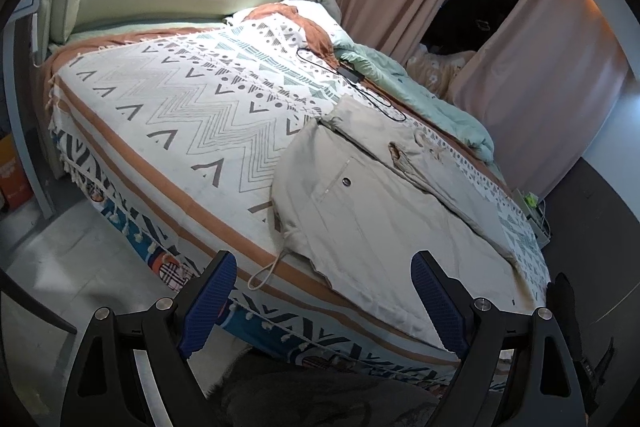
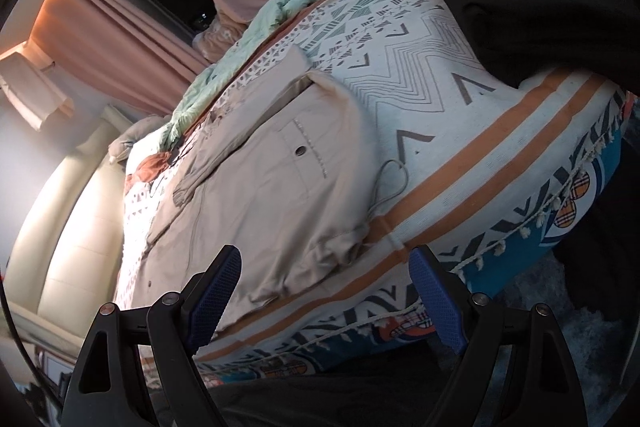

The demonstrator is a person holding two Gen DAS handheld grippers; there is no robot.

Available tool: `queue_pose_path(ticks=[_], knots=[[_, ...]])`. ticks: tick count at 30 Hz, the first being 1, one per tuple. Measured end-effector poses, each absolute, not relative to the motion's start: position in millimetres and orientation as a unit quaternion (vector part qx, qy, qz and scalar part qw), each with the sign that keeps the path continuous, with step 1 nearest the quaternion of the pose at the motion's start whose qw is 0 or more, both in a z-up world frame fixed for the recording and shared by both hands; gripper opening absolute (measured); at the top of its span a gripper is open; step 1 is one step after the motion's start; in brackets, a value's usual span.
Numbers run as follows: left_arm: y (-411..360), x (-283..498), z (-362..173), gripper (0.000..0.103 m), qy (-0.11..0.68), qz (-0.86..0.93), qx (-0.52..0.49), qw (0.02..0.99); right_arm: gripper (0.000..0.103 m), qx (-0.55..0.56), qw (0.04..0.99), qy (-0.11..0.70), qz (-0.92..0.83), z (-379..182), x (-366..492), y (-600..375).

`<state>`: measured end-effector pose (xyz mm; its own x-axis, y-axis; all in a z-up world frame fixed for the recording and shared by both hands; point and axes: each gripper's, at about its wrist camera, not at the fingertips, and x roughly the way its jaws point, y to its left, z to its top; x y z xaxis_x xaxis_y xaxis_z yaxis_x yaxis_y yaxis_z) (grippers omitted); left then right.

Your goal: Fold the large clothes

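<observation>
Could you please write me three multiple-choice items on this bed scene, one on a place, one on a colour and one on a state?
1. Where does the jacket lie?
A. on the floor
B. on the patterned bedspread
C. on a hanger

2. What colour is the crumpled quilt by the curtain?
A. mint green
B. black
C. red

3. How does the left gripper stand?
A. shut on the jacket
B. shut on the cord
C. open, holding nothing

Answers:
1 B, it is spread flat near the bed's edge.
2 A, its pale green folds show beyond the jacket.
3 C, the blue pads stand wide apart.
</observation>
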<state>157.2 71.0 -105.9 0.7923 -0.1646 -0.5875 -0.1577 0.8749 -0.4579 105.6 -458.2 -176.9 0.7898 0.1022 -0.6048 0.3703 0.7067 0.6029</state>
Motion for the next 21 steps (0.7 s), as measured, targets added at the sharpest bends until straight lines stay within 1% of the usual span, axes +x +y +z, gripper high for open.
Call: queue_pose_path(ticks=[3, 6, 8, 11, 13, 18, 21], knots=[[79.5, 168.6, -113.3, 0.089, 0.327, -0.001, -0.259, 0.909, 0.086, 0.379, 0.868, 0.310, -0.076, -182.6, 111.2, -462.8], [85.9, 182.1, -123.2, 0.083, 0.337, 0.001, -0.269, 0.903, 0.086, 0.378, 0.867, 0.314, -0.084, -189.8, 121.4, -467.2], [88.5, 193.4, -130.7, 0.080, 0.346, 0.002, -0.270, 0.898, 0.079, 0.382, 0.864, 0.316, -0.085, -196.2, 128.6, -471.3], [93.3, 209.2, -141.5, 0.077, 0.356, 0.010, -0.271, 0.894, 0.073, 0.385, 0.861, 0.320, -0.087, -203.4, 137.2, -477.3], [96.7, 219.0, -148.4, 0.072, 0.361, 0.006, -0.277, 0.890, 0.071, 0.390, 0.860, 0.318, -0.087, -208.4, 141.7, -482.6], [101.7, 240.4, -165.3, 0.067, 0.377, 0.003, -0.287, 0.881, 0.069, 0.417, 0.849, 0.312, -0.085, -222.5, 150.1, -498.2], [104.0, 252.4, -177.9, 0.061, 0.390, 0.002, -0.300, 0.870, 0.069, 0.428, 0.846, 0.308, -0.079, -228.4, 155.4, -504.1]])
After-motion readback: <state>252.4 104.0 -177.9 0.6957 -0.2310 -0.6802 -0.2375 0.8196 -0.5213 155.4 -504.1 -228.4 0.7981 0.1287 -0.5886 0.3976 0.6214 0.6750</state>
